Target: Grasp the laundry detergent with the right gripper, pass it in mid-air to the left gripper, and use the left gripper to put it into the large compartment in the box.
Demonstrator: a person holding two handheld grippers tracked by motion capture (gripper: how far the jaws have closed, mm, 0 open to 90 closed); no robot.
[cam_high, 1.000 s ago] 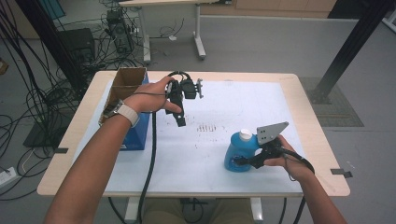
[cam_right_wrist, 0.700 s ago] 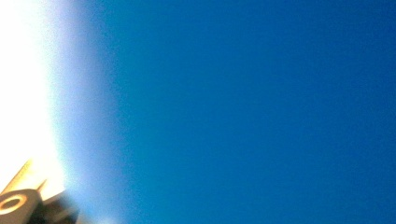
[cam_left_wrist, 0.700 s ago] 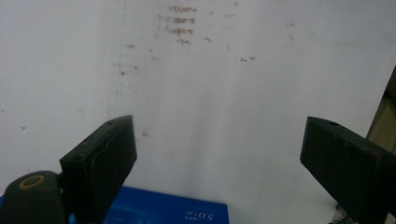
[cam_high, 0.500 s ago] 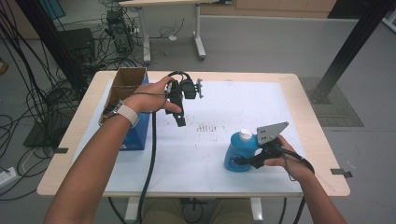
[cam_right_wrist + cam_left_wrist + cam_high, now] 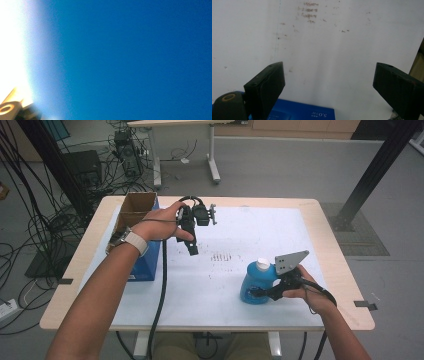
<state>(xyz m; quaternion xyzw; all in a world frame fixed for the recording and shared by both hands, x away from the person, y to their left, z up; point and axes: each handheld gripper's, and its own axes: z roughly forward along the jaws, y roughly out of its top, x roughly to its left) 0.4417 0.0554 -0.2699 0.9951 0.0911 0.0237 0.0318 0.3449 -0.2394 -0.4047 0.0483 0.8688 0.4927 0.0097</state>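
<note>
A blue bottle (image 5: 254,285) with a white cap stands on the white mat (image 5: 240,235) at the front right. My right gripper (image 5: 261,294) is shut on its lower body, coming in from the right with a grey plate on top. Seen from the right gripper view, the bottle's blue wall (image 5: 137,60) is very close and blurred. My left gripper (image 5: 192,245) is held in the air over the mat's left part, pointing down. Its jaws stand wide open with nothing between them (image 5: 329,82), and the stained mat (image 5: 324,37) lies below.
A blue box (image 5: 145,262) lies at the mat's left side, under the left forearm, and its top edge (image 5: 299,113) appears below the left jaws. An open cardboard box (image 5: 135,207) stands behind it at the table's left edge. Cables trail from both grippers off the front edge.
</note>
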